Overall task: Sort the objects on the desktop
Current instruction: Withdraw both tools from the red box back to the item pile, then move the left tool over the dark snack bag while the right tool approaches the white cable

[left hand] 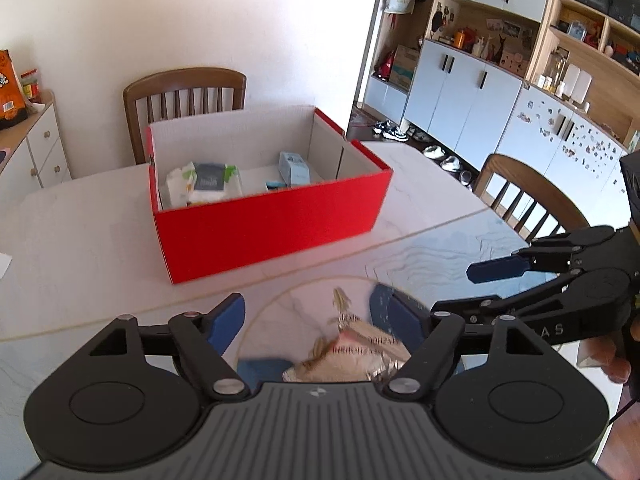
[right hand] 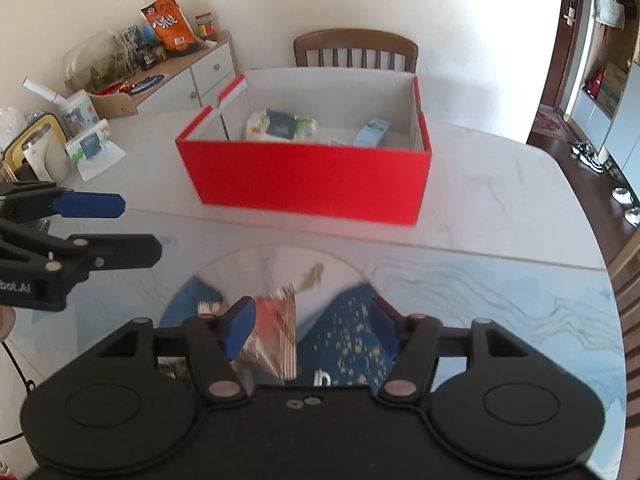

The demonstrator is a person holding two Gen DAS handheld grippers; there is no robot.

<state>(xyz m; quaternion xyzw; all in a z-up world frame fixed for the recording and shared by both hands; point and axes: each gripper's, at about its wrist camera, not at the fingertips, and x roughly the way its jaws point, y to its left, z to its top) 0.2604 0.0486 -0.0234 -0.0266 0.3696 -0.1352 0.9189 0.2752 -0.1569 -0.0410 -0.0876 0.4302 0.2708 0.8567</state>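
Close under both cameras, near the table's front edge: crinkled red-and-silver foil snack packet (left hand: 352, 354). Left tongs (left hand: 306, 320) open, astride it, empty; right tongs (right hand: 310, 320) open, empty, packet toward their left finger. Beyond, mid-table: red cardboard box (left hand: 272, 224).

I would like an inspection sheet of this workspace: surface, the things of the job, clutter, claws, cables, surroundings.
Surface: pale marble-look table with a printed mat at the near edge.
Job's things: open red box holding a white packet and a light blue carton; a crumpled snack wrapper lies on the mat, blurred.
Clutter: tissue pack and kettle at the table's far left edge.
Claws: left claw open over the wrapper, not pressing it; right claw open, wrapper by its left finger.
Cables: thin black cord beside the left claw.
Surroundings: two wooden chairs, sideboard, wall cabinets.
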